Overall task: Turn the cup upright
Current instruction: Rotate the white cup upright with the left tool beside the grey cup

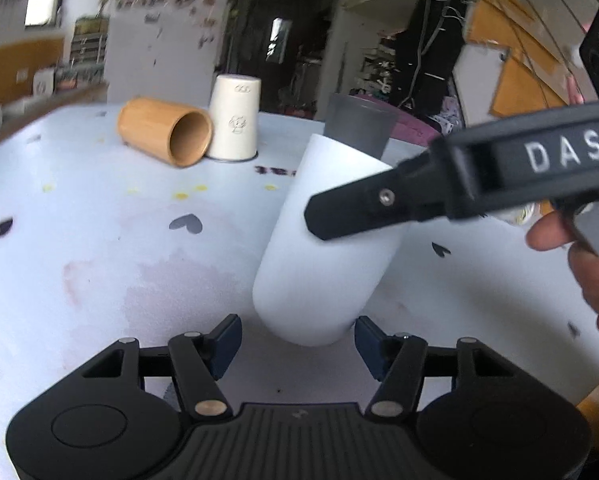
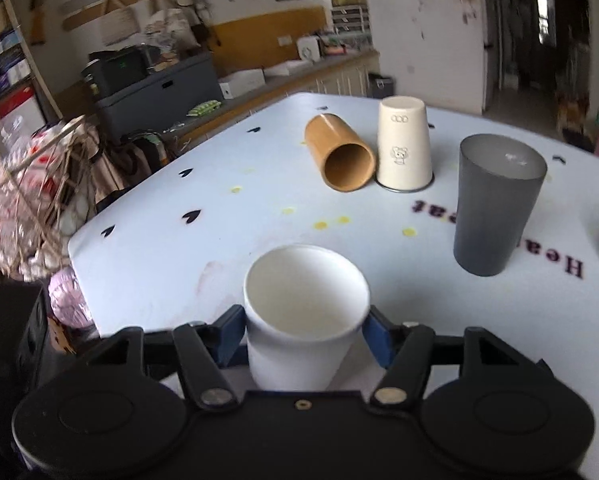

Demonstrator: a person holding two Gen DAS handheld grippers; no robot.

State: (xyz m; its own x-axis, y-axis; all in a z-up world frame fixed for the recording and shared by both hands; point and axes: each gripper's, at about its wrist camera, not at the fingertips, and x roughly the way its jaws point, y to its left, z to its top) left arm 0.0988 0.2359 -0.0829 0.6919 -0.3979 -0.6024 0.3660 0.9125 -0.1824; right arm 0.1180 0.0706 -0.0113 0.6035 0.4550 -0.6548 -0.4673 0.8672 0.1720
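My right hand-held gripper (image 2: pixel 303 334) is clamped on the white cup (image 2: pixel 305 312), blue pads pressed to either side of its wall just below the rim, mouth facing up toward the camera. From my left wrist view the same white cup (image 1: pixel 323 248) hangs tilted above the desk (image 1: pixel 99 260), its rounded base toward my left hand-held gripper (image 1: pixel 297 340), whose jaws stand spread apart and hold nothing, the base sitting just ahead of them. Farther back on the desk a bamboo cup (image 2: pixel 339 158) lies on its side, touching a cream cup (image 2: pixel 404 144) standing upside down; a dark grey cup (image 2: pixel 495 204) stands inverted, well apart.
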